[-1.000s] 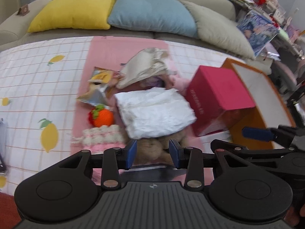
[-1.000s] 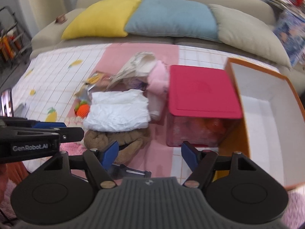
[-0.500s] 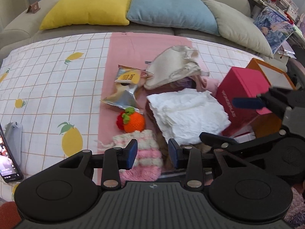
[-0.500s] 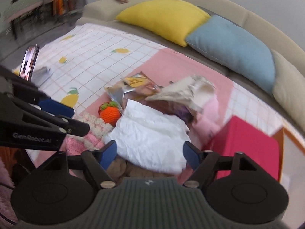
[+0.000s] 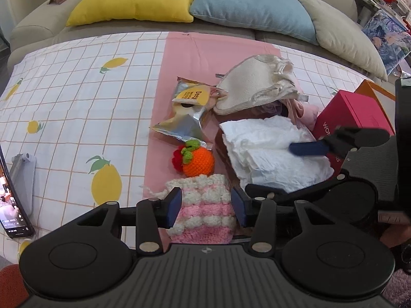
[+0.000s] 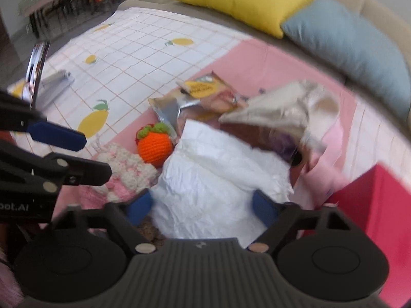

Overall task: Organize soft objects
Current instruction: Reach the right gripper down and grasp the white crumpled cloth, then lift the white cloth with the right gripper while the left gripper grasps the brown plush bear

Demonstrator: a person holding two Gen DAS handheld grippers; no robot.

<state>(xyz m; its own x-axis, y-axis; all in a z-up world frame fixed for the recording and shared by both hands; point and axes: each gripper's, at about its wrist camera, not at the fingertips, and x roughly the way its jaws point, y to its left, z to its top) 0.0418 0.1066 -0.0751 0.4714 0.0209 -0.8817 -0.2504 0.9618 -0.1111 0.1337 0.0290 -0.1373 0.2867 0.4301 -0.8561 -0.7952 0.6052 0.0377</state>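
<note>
A pile of soft things lies on a pink mat (image 5: 205,51). My left gripper (image 5: 206,207) hangs over a pink-and-white knitted piece (image 5: 203,205). Its jaws are opening, the knit lies between them, and the pads do not press on it. Just beyond sits an orange crocheted fruit (image 5: 199,160). My right gripper (image 6: 203,209) points down at a crumpled white bundle (image 6: 218,179). Its wide jaws are closing on either side of the bundle without gripping it. A brown plush (image 6: 151,233) peeks out from under the bundle. A cream fabric pouch (image 5: 254,84) lies farther back.
A foil snack packet (image 5: 187,110) lies beside the fruit. A pink box (image 5: 354,113) and an orange box (image 5: 372,89) stand at the right. A phone on a stand (image 5: 12,192) is at the left edge. Yellow, blue and beige cushions line the sofa (image 5: 33,23) behind.
My left gripper slid left from over the brown plush to over the knitted piece, and its jaws widened. My right gripper swung left and down from the pink box to the white bundle.
</note>
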